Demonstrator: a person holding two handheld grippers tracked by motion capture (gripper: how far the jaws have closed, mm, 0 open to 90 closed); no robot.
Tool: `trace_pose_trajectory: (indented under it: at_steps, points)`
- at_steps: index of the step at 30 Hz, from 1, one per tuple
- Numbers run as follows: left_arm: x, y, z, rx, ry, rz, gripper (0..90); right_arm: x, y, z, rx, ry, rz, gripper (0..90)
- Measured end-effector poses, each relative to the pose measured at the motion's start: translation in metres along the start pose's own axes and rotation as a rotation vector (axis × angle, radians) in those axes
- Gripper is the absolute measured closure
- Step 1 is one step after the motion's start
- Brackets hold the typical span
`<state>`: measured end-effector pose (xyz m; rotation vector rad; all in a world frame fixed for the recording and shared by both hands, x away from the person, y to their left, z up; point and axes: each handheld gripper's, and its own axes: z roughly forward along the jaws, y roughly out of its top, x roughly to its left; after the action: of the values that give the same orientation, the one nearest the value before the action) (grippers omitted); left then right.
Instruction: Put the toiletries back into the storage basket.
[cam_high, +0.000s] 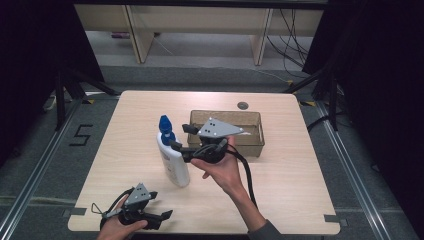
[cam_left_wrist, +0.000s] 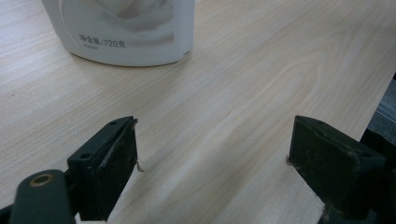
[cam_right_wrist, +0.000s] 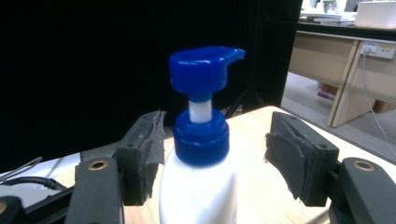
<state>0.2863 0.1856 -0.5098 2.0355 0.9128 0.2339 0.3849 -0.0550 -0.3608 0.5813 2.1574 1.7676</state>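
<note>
White pump bottle with blue pump head is standing upright mid-desk, not yet gripped. Right gripper is reaching from its 3 o'clock, fingers bracketing the neck, still apart. Left gripper is idling open at 7 o'clock. Basket at 2 o'clock is waiting.

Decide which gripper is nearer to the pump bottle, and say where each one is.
Right. The right gripper has its jaws open on either side of the pump bottle, just below the blue collar. The left gripper sits open near the table's front edge, away from the bottle.
</note>
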Motion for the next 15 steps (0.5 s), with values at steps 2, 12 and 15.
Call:
trace_pose_trajectory:
  at_steps: [2, 12, 15]
  points:
    - [0.0, 0.0, 0.0, -0.001, -0.001, 0.0, 14.9, 0.001, 0.001, 0.004, -0.001, -0.005, 0.002, 36.8]
    - [0.001, 0.001, -0.001, 0.018, -0.008, 0.007, 14.9, -0.001, 0.008, 0.019, 0.006, 0.033, -0.001, 40.4]
    - [0.002, 0.001, -0.001, 0.015, 0.004, 0.012, 14.8, -0.001, 0.009, 0.022, 0.007, 0.045, -0.015, 44.1]
